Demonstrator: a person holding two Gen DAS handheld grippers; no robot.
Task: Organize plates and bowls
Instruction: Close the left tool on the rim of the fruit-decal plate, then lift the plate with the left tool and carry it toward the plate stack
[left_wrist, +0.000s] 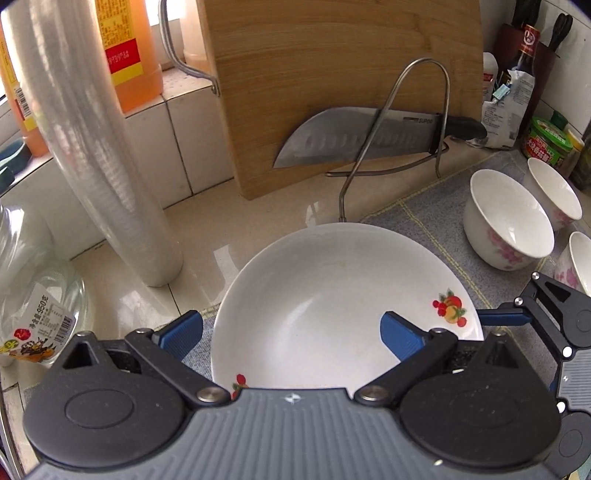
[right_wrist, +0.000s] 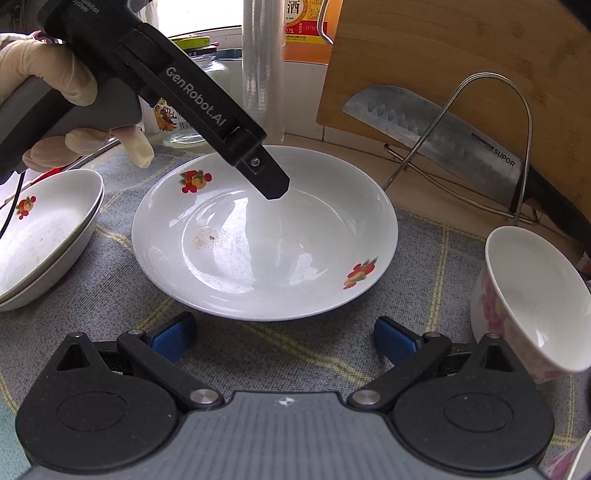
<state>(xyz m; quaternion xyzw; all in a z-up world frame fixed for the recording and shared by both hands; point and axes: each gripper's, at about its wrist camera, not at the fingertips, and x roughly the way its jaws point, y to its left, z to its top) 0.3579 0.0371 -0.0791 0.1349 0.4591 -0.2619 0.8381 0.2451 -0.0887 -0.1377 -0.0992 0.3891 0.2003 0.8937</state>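
Between the left gripper's (left_wrist: 291, 334) spread jaws sits the plate (left_wrist: 332, 295) — unpinched.

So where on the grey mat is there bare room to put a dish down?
Bare mat lies between the white fruit-print plate and the right tool. A narrower strip separates that plate from the stacked plates. Crowded beside the pink-flowered bowl.

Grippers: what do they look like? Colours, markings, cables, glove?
Both the left gripper and right gripper have blue ribbed finger pads, black linkages with silver pivot pins, and ribbed grey bodies. The left's black arm reads "GenRobot.AI". A cream-gloved hand holds its grey handle; a thin black cable trails below.
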